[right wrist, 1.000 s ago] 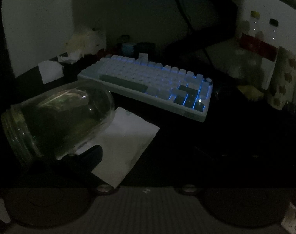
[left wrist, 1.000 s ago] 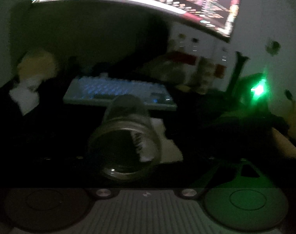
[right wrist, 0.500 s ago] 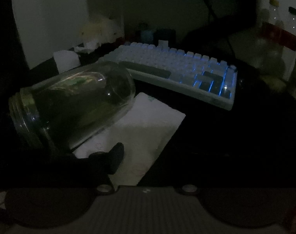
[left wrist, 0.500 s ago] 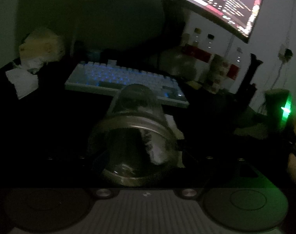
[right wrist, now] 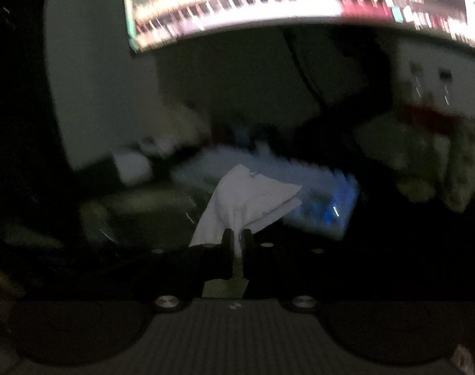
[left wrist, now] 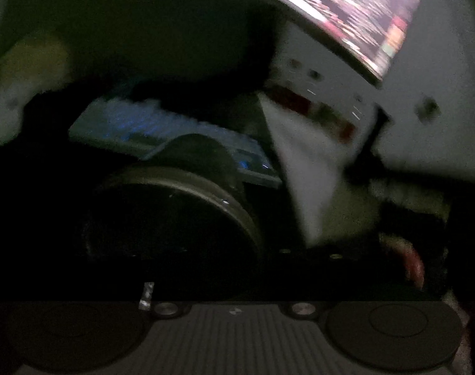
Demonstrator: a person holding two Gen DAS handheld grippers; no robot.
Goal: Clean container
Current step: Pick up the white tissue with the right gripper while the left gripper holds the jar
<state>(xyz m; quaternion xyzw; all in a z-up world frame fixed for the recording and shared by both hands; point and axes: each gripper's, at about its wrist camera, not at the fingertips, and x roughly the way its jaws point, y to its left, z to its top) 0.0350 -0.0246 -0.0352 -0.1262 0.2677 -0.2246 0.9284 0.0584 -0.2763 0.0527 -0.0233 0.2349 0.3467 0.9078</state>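
A clear glass jar [left wrist: 174, 215] lies on its side right in front of the left wrist camera, its open mouth facing me. My left gripper's fingers are lost in the dark around it, so its grip cannot be read. My right gripper [right wrist: 236, 240] is shut on a white paper napkin [right wrist: 246, 203] and holds it lifted off the desk. The napkin also shows in the left wrist view [left wrist: 303, 156], hanging to the right of the jar. The jar is a dim blur at the left of the right wrist view [right wrist: 137, 212].
A white backlit keyboard [left wrist: 162, 128] lies behind the jar; it shows in the right wrist view [right wrist: 315, 187] too. A lit monitor [right wrist: 284, 3] hangs above. Bottles [right wrist: 428, 109] stand at the right. Crumpled tissues [right wrist: 134, 164] lie at the left.
My right gripper has closed on the napkin that lay flat under the jar and lifted it. Both cameras have swung upward, blurring the views. The jar now sits closer to the left camera.
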